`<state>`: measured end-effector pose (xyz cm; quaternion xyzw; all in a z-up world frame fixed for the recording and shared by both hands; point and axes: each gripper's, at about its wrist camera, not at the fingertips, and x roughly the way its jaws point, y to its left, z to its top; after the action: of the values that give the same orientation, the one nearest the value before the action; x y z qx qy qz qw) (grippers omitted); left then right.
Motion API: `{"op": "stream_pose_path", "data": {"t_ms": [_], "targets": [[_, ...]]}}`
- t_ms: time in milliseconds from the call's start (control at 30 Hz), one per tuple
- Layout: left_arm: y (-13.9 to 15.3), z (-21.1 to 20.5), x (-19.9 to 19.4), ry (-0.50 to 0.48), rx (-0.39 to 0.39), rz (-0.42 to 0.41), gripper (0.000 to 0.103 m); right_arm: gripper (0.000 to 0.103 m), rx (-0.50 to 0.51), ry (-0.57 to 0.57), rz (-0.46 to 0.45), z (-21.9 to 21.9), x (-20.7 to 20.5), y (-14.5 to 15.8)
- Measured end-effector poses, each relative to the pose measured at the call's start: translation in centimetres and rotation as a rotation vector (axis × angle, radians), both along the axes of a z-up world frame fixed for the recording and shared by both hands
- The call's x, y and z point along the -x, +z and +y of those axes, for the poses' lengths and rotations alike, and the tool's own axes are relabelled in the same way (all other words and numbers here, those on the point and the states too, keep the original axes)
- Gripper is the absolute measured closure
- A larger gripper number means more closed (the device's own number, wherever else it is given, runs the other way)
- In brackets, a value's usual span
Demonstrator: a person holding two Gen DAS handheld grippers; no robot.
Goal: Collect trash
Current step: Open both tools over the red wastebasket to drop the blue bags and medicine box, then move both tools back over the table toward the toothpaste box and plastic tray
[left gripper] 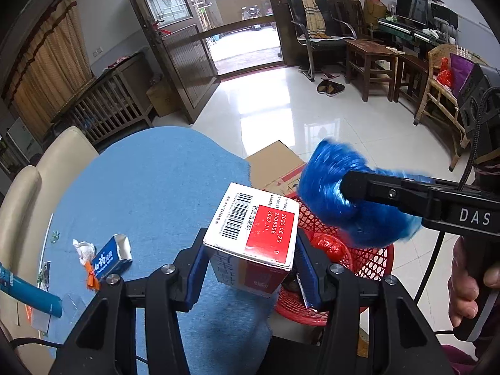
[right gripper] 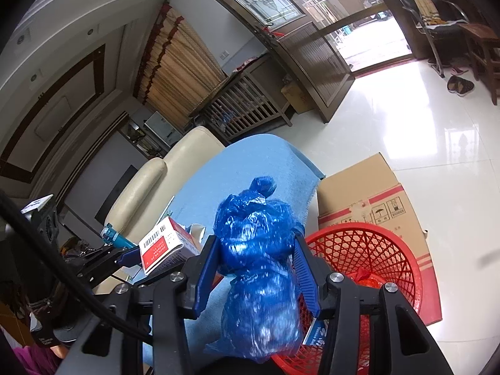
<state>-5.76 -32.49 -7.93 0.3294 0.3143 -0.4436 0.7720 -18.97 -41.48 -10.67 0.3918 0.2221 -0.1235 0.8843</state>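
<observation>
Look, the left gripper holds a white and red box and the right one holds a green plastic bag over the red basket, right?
Almost. The plastic bag is blue, not green; the right wrist view shows it squeezed between the right gripper's fingers. The rest holds: the left gripper holds the white and red box, and the left wrist view shows the bag above the red basket.

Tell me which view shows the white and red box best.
The left wrist view: the white and red box sits large and sharp between the left gripper fingers, its barcode and red date label readable. In the right wrist view the box is small at the left, partly hidden behind the right gripper, which holds the blue plastic bag.
</observation>
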Motion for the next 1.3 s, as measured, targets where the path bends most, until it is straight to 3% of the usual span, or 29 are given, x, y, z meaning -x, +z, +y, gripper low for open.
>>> {"op": "stream_pose_path", "data": {"t_ms": [133, 267, 767, 867, 1133, 1300], "targets": [[-0.4, -0.2, 0.1, -0.008, -0.011, 0.001, 0.048, 0.051, -0.011, -0.011, 0.007, -0.5, 0.2, -0.6], [-0.6, -0.4, 0.4, -0.007, -0.015, -0.003, 0.039, 0.051, -0.03, -0.018, 0.018, -0.8, 0.4, -1.1], [-0.6, 2.0, -0.6, 0.043, -0.019, -0.011, 0.035, 0.045, -0.053, -0.017, 0.044, -0.8, -0.1, -1.8], [-0.3, 3.6, -1.5, 0.088, -0.007, -0.015, 0.029, 0.043, -0.05, -0.012, 0.044, -0.6, -0.3, -1.8], [0.6, 9.9, -5.1, 0.228, 0.053, 0.011, 0.028, 0.041, -0.049, -0.007, 0.081, -0.1, -1.4, -2.1], [0.3, 15.0, -7.5, 0.353, 0.064, -0.013, 0.027, 0.039, -0.039, 0.006, 0.095, 0.5, -2.1, -2.0]]}}
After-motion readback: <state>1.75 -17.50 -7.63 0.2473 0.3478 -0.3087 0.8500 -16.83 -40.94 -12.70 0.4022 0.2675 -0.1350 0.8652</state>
